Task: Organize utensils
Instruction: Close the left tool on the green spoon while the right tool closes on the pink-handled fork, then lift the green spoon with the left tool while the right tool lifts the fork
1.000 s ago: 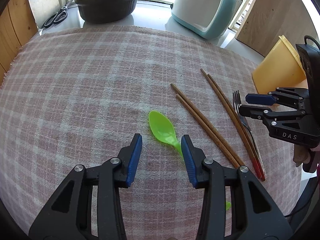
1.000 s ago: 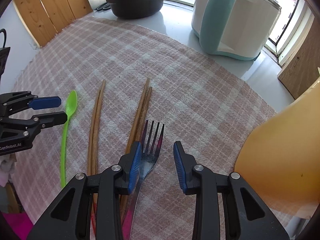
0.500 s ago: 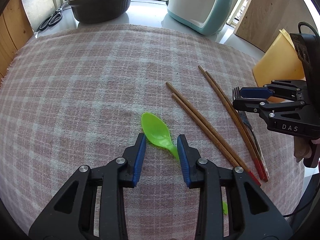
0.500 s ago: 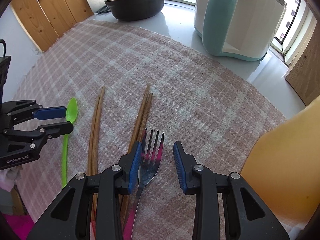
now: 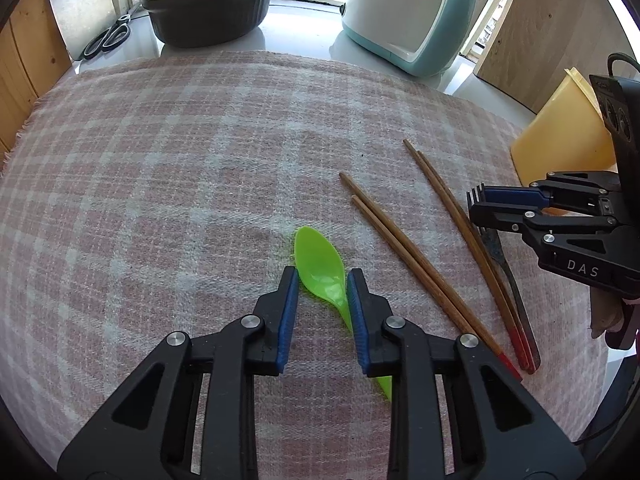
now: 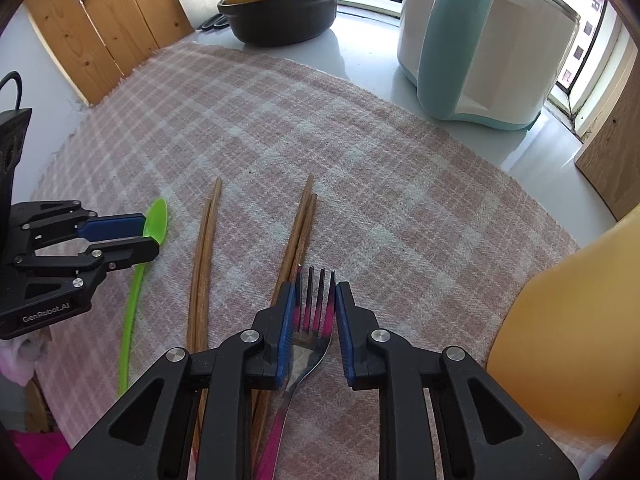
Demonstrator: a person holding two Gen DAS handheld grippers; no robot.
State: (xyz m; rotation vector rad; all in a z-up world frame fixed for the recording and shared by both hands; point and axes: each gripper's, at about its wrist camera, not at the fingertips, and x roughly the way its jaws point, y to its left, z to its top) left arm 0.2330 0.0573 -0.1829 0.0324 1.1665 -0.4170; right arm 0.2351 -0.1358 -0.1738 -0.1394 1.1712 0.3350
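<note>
On plaid cloth (image 5: pixel 168 168) — left tongs (image 5: pixel 322 285) narrowing around green spoon (image 5: pixel 320 264), right tongs (image 6: pixel 316 304) around fork (image 6: pixel 314 320).

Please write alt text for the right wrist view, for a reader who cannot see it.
The right gripper, whose jaws have just been closing, brackets the head of a metal fork on a pink checked cloth. Left of it lie two pairs of brown wooden chopsticks and a green plastic spoon.

chopsticks (image 5: pixel 416 256): 4; spoon (image 5: pixel 321 264): 1; fork (image 6: pixel 314 320): 1; pot (image 5: pixel 208 8): 1; scissors (image 5: pixel 106 38): 1
</note>
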